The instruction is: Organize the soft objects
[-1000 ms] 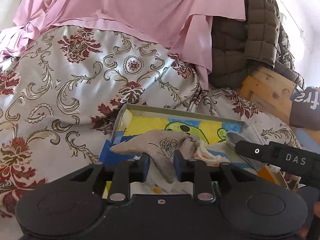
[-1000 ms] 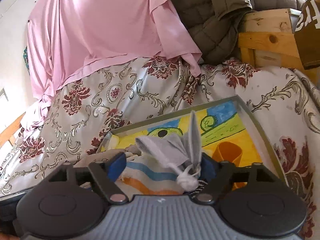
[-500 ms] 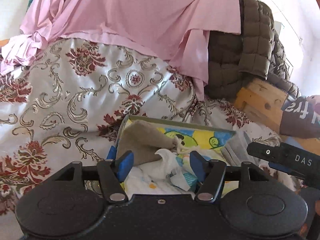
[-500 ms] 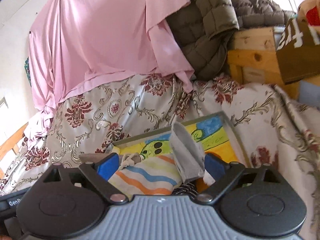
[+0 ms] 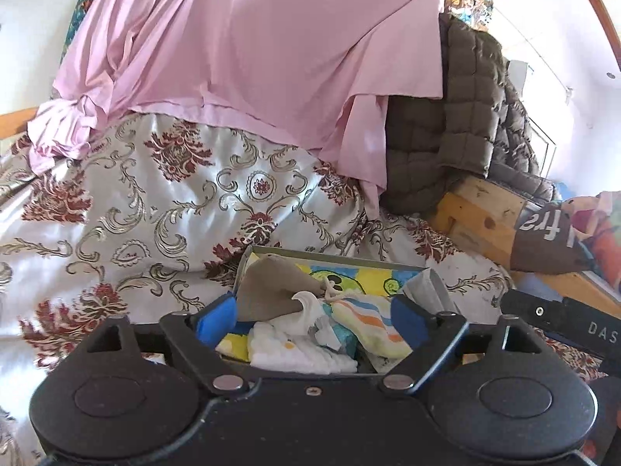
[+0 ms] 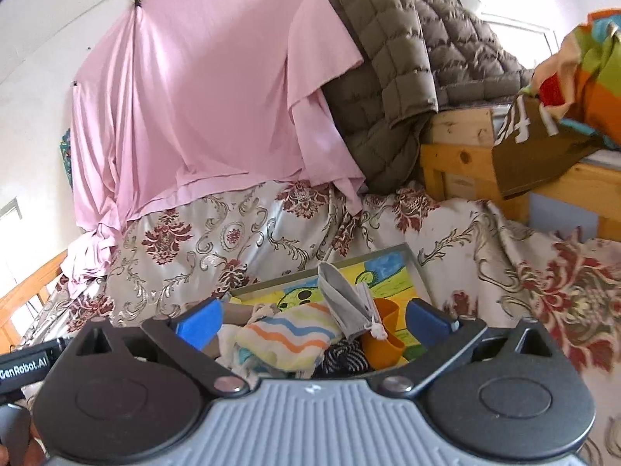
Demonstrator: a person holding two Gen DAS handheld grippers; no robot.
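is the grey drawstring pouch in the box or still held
In the box. The grey drawstring pouch rests on the striped cloth, clear of the right gripper.

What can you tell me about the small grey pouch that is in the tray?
The grey pouch is a small drawstring bag of soft, woven-looking cloth. Its mouth is gathered at the lower end, where a white cord ends in a knot. It stands tilted, closed end up, inside the picture-printed tray. Its lower part leans on the wavy-striped cloth and lies against an orange piece. Neither gripper holds it. In the left wrist view only a grey edge near the tray's right wall shows.
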